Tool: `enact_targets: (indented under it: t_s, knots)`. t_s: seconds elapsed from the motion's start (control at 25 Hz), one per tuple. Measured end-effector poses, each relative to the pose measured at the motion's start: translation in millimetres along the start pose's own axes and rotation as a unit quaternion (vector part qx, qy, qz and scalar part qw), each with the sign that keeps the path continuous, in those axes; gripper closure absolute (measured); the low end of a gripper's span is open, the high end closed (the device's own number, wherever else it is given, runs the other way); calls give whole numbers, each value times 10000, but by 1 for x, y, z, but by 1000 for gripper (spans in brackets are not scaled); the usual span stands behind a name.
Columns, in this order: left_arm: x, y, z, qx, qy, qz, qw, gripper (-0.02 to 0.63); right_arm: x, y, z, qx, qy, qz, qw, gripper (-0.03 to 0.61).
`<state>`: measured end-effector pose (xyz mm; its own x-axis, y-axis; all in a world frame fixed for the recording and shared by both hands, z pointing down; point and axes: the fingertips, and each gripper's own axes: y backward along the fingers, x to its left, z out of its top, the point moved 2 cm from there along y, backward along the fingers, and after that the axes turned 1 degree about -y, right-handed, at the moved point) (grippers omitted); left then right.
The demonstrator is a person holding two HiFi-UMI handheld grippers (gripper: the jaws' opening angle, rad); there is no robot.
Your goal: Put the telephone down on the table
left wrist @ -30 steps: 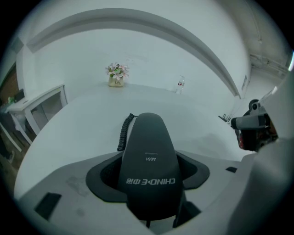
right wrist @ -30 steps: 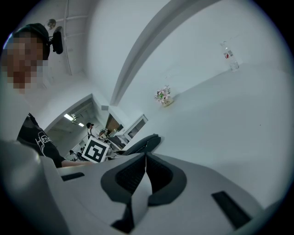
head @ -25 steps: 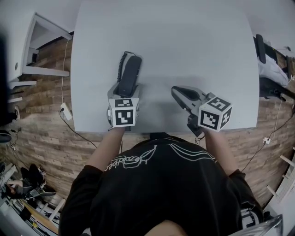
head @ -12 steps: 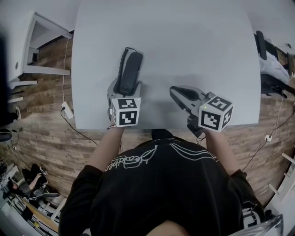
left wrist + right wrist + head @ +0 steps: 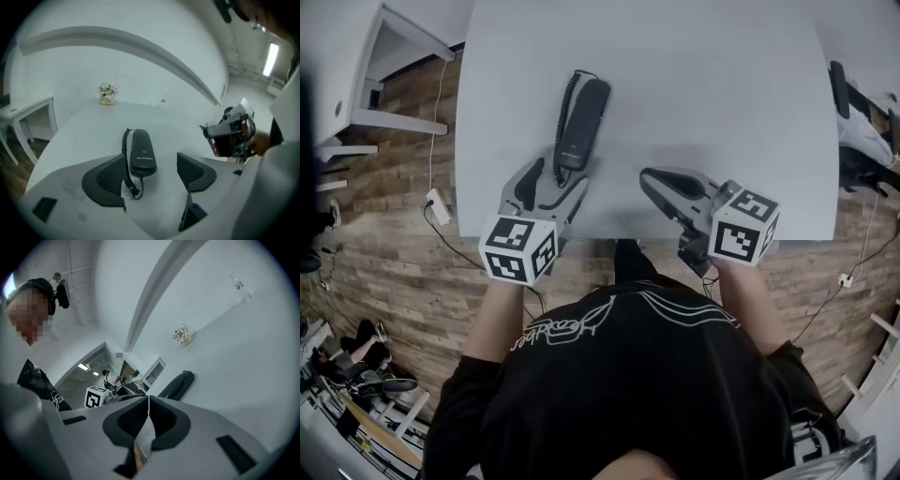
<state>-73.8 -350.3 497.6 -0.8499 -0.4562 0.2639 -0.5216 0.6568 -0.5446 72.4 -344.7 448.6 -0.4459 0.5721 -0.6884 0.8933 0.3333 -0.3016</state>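
The black telephone handset (image 5: pixel 581 120) lies flat on the white table (image 5: pixel 703 94), its coiled cord (image 5: pixel 564 103) along its left side. My left gripper (image 5: pixel 549 180) sits just behind the handset's near end at the table's front edge. Its jaws are opening wide, and the pads (image 5: pixel 110 176) do not touch the telephone (image 5: pixel 142 152), whose near end lies between their tips. My right gripper (image 5: pixel 654 184) hovers at the front right, shut with nothing in it. In the right gripper view its pads meet (image 5: pixel 148 401), and the telephone (image 5: pixel 177 384) shows beyond them.
A small flower pot (image 5: pixel 107 93) and a little bottle (image 5: pixel 162 101) stand at the table's far side. A white shelf unit (image 5: pixel 375 94) and a power strip (image 5: pixel 438 204) are on the floor at the left, a dark chair (image 5: pixel 858 141) at the right.
My left gripper has let go of the telephone and drawn back toward the table's near edge with its jaws spread. The handset stays lying on the table. The right gripper has barely moved.
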Motion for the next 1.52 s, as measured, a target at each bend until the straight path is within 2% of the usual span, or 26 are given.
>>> enact_targets:
  t_s: [0.16,0.24,0.28,0.32,0.36,0.6,0.72,0.88,1.04,1.28,1.52]
  knots:
    - [-10,56,7,-469,1053,-501,9921,288,37,1,-15,-44,143,80,9999,538]
    - [-19,83,10,-699,1269,-719,9868,293,57,3,-21,-91,259,116,9996,538]
    - [-25,96,11,-813,1266,-817,9852,333,68,5,-24,-124,337,127,9993,538]
    - [-32,110,11,-924,1221,-907,9840,406,80,6,-27,-167,423,130,9989,538]
    - [-39,123,11,-1029,1160,-983,9830,438,91,8,-30,-221,506,125,9984,538]
    - [-84,200,6,-1363,674,-1114,9821,543,171,27,-54,-621,899,142,9939,538]
    - [-105,237,5,-1598,399,-1234,9786,589,212,39,-67,-822,1179,167,9895,538]
    - [-129,276,-4,-1780,72,-1348,9747,606,250,58,-85,-1103,1346,197,9845,538]
    - [-142,309,-15,-1830,347,-1571,9699,607,286,68,-99,-1384,1112,499,9829,540]
    - [-149,339,-15,-2101,617,-1727,9603,606,313,71,-110,-1262,1533,343,9795,540]
    - [-146,354,-27,-2174,400,-1527,9632,607,327,59,-123,-1083,1532,447,9812,540]
